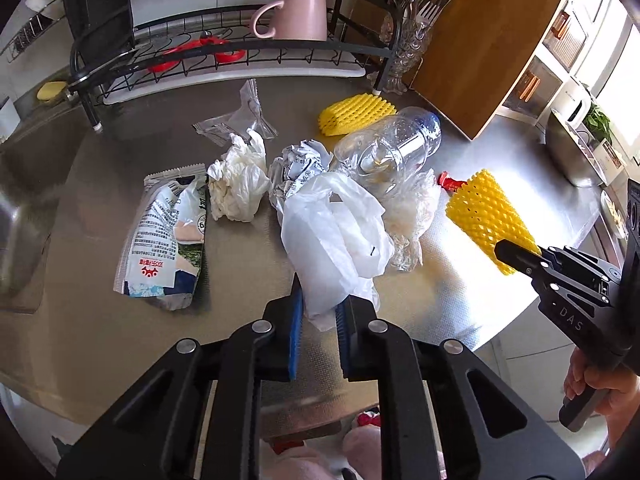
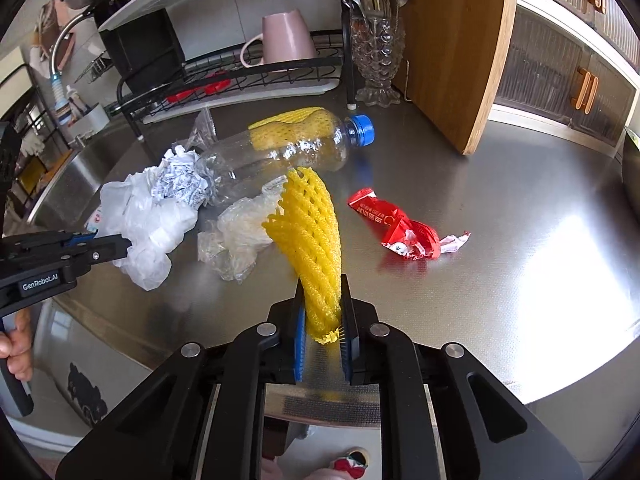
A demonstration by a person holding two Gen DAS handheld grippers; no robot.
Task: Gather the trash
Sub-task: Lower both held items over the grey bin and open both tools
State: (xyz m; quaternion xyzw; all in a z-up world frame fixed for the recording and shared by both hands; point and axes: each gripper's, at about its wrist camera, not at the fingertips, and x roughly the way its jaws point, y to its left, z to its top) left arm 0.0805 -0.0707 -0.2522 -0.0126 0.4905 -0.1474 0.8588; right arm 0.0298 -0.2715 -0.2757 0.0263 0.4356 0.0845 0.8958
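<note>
1. The left gripper [image 1: 318, 312] is clenched on the near end of a white bag [image 1: 336, 236]. The hold is low on a loose fold, likely so the limp plastic can trail free when lifted off the counter [image 1: 460, 300].
2. The right gripper [image 2: 323, 316] is clamped on the bottom of a yellow net [image 2: 310, 236]. The net stands up and forward from the jaws, its far end flaring open, so the foam looks stiff enough to hold its shape.
3. Both grips are at the counter's near edge, which suggests each piece is being drawn toward the person; no bin is in view.
4. Trash left lying on the counter: a clear bottle [image 2: 280, 152] on its side, a 2nd net [image 1: 356, 114] behind it, a paper ball [image 1: 300, 164], a tissue wad [image 1: 238, 186], a snack pouch [image 1: 168, 240], clear film [image 2: 236, 236] and a red wrapper [image 2: 404, 228].
5. The wrapper lies apart from the pile, on the right gripper's side, so that gripper would suit it best.
6. The task looks early: most pieces are untouched.
</note>
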